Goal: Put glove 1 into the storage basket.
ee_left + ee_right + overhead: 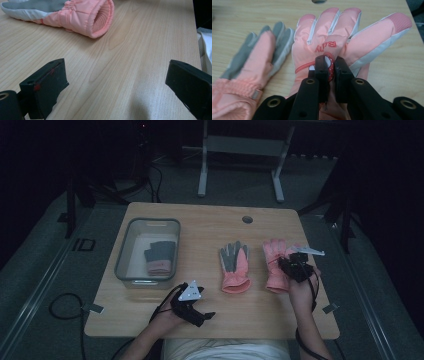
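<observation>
Right gripper point(329, 68) pinches right glove point(342, 42) fabric; lift gently toward bin point(124, 251), left gripper point(117, 85) spread, empty.

Right gripper point(296, 266) at table's 4 o'clock, forearm entering from 6 o'clock, jaws pointing toward 12, pinched nearly together on fold of pink glove point(342, 47). Left gripper point(192, 306) at table's 7 o'clock, low over wood, jaws spread wide, nothing between them.
</observation>
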The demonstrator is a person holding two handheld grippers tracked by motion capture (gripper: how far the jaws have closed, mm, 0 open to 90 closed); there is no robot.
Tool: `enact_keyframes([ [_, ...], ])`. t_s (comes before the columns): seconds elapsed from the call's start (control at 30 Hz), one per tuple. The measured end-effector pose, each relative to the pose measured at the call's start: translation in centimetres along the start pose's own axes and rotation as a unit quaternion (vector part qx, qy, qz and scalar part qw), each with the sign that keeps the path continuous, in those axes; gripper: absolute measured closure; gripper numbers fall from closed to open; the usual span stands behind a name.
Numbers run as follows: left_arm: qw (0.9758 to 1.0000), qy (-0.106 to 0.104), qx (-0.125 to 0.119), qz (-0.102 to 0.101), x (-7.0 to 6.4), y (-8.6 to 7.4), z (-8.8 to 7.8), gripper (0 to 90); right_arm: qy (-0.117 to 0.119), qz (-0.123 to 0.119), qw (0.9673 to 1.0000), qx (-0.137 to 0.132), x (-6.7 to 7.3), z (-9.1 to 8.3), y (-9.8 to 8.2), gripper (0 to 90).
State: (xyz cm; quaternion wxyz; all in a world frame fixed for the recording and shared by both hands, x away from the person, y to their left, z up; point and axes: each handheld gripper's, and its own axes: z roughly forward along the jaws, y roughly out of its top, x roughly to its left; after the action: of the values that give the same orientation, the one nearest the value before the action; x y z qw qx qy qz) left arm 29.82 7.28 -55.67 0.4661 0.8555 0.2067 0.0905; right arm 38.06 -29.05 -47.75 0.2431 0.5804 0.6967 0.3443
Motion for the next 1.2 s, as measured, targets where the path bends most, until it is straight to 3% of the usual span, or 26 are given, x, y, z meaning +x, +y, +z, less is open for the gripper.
enact_keyframes([
  [0.27,1.0,0.0,0.0,0.0,0.0,0.0,0.0,3.2,-0.007,0.008,0.9996,0.025,-0.1,2.6,-1.6,81.9],
  [0.47,1.0,0.0,-0.001,-0.002,0.0,0.0,0.0,3.2,-0.009,-0.003,0.9994,0.035,-0.5,4.9,-1.7,79.6],
  [0.6,1.0,-0.002,-0.001,-0.002,0.0,0.0,0.0,3.2,-0.005,-0.016,0.9993,0.034,-0.5,5.0,-1.6,70.3],
  [0.7,1.0,-0.002,-0.001,-0.002,0.0,0.0,0.0,3.1,0.008,-0.021,0.9994,0.025,-0.9,4.0,-1.0,65.2],
  [0.8,1.0,-0.002,0.001,-0.001,0.0,0.0,0.0,3.2,0.033,-0.042,0.9985,0.012,-1.3,3.0,-0.4,59.8],
  [0.87,1.0,-0.002,0.0,-0.001,0.0,0.0,0.0,3.2,0.052,-0.072,0.996,0.013,-1.2,2.8,-0.1,56.0],
  [0.9,1.0,-0.002,0.0,-0.001,0.0,0.0,0.0,3.2,0.052,-0.072,0.996,0.013,-1.2,2.8,-0.1,56.0],
  [0.97,1.0,-0.001,0.001,0.0,0.0,0.0,0.0,3.2,0.051,-0.122,0.9911,0.014,-1.0,2.9,-0.1,53.8],
  [1.2,1.0,-0.004,0.008,0.0,0.0,-0.1,0.2,3.2,0.027,-0.176,0.9836,0.03,-1.3,4.8,-1.8,50.5],
])
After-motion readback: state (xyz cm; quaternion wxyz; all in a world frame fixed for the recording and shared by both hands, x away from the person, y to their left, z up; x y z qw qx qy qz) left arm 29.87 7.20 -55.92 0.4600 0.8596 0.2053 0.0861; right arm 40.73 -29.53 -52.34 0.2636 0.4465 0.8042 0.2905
